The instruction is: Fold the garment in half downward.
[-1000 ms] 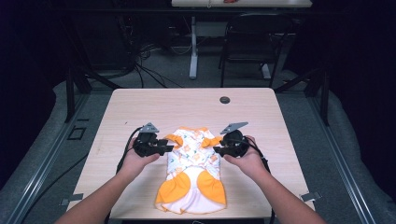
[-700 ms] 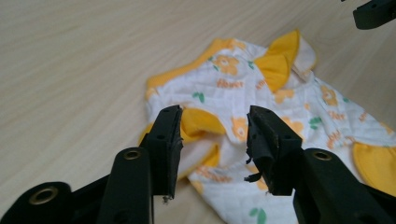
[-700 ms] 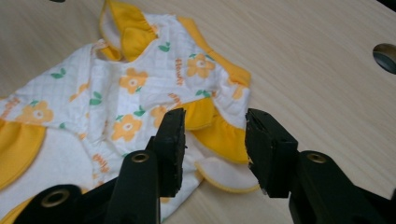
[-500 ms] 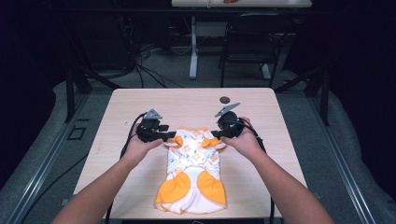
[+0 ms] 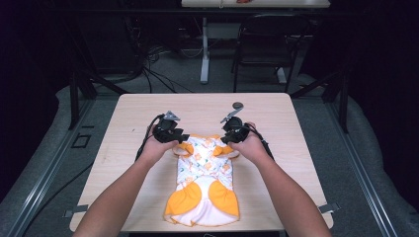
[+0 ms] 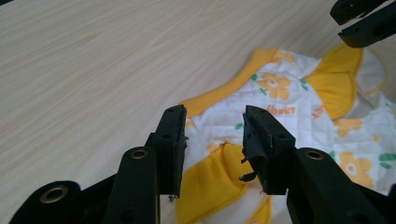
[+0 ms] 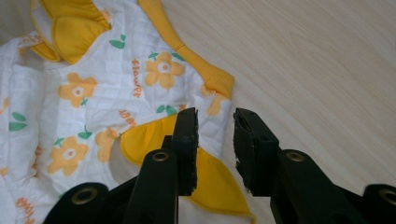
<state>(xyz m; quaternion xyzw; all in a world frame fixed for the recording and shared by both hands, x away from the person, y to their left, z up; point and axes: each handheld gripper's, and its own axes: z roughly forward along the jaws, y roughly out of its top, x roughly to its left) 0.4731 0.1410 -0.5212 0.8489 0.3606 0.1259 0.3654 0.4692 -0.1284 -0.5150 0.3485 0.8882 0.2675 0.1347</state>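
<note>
Baby romper point(image 5: 203, 185) with orange flowers lies flat near the middle of the wooden table point(image 5: 128, 113), its collar end pointing away from the person. Left gripper point(image 5: 179, 140) sits at the garment's left shoulder, right gripper point(image 5: 228, 140) at its right shoulder. Both sets of jaws have just been closing but are still parted, with cloth showing in the gap and the pads not pressing on it. A small dark disc point(image 5: 238, 105) lies on the table past the collar.

The baby garment point(image 5: 202, 185) runs off the left edge in the right gripper view; beyond it on the surface point(image 5: 276, 123), a small dark round thing point(image 5: 237, 104) is too small to identify.
</note>
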